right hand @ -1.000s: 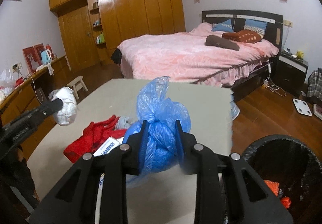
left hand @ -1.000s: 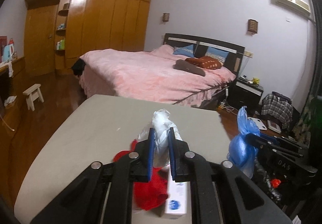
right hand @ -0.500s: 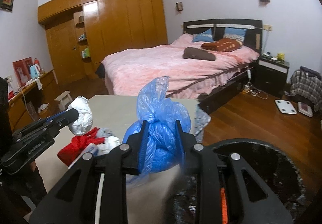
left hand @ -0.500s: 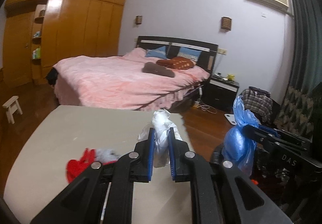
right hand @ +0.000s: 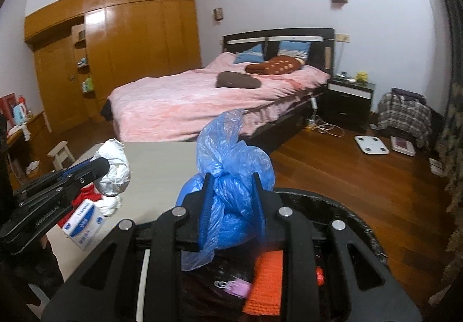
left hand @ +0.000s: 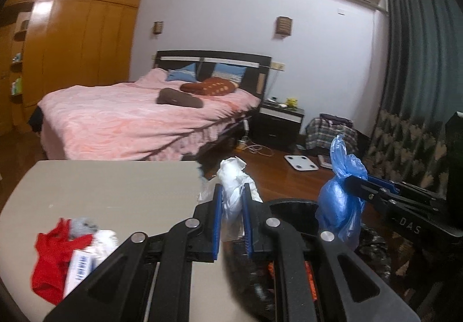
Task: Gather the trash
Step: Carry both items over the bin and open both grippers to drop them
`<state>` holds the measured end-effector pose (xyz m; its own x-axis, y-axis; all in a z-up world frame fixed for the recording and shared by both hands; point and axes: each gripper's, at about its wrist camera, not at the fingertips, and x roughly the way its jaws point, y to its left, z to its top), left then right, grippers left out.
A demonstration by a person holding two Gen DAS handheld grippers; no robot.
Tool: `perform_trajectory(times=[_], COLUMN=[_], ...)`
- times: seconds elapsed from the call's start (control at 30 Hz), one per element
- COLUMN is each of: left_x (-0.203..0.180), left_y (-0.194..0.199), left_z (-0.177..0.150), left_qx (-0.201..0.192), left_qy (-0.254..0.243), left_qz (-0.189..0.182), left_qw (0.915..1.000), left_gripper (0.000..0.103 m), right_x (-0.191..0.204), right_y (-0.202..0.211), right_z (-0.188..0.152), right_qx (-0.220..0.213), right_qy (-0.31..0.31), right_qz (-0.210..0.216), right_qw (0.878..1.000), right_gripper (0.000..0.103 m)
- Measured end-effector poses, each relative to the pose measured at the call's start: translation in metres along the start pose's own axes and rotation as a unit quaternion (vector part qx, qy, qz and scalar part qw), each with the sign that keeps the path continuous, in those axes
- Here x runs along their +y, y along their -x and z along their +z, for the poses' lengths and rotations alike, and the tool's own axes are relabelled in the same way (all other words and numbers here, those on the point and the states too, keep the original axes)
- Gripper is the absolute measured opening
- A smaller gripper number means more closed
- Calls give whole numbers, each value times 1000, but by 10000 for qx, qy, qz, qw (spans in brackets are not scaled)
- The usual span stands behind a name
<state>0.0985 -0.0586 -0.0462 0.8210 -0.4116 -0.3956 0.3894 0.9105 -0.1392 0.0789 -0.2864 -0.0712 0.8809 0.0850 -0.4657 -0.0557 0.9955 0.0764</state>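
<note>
Our left gripper point(left hand: 231, 203) is clamped on a crumpled white plastic bag point(left hand: 233, 191) at the table point(left hand: 110, 191) edge; our right gripper point(right hand: 231, 200) is clamped on a knotted blue plastic bag point(right hand: 231, 165) above the black trash bin point(right hand: 341, 209).

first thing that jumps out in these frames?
The blue bag clamped in the right tongs, hanging over the black bin at the table's edge. Beside it, the left tongs grip a crumpled white wad. Behind both, the pink bed fills the room.
</note>
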Motion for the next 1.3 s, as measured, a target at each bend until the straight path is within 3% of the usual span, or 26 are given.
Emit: perform_trajectory(times=[0.53, 0.63, 0.73, 0.83, 0.9, 1.07, 1.3], left_x=[-70, -73, -72, -67, -64, -51, -23], left_y=[-48, -58, -62, -59, -55, -44, -28], left_z=[-17, -20, -23, -23, -22, -16, -12], left_qx=[416, 559, 625, 574, 485, 299, 206], left_qy=[-298, -291, -268, -277, -285, -302, -199], left_qz=[-802, -885, -869, -776, -675, -425, -65], left_qw=[9955, 9941, 9939, 9949, 9961, 9982, 9996], left_gripper=[14, 24, 28, 41, 53, 77, 90], right_x=[-69, -73, -78, -80, -81, -76, -54], right_y=[6, 5, 6, 9, 10, 9, 3], right_z=[-36, -41, -43, -44, -41, -36, -29], right_qx=[275, 289, 269, 217, 157, 49, 76], right_qy=[-409, -448, -500, -514, -539, -525, -445], right_qz=[-804, -923, -985, -1045, -1134, -1174, -959], right_qw=[9955, 9943, 9935, 9930, 9920, 9917, 9944], right_gripper=[28, 42, 52, 66, 91, 96, 98])
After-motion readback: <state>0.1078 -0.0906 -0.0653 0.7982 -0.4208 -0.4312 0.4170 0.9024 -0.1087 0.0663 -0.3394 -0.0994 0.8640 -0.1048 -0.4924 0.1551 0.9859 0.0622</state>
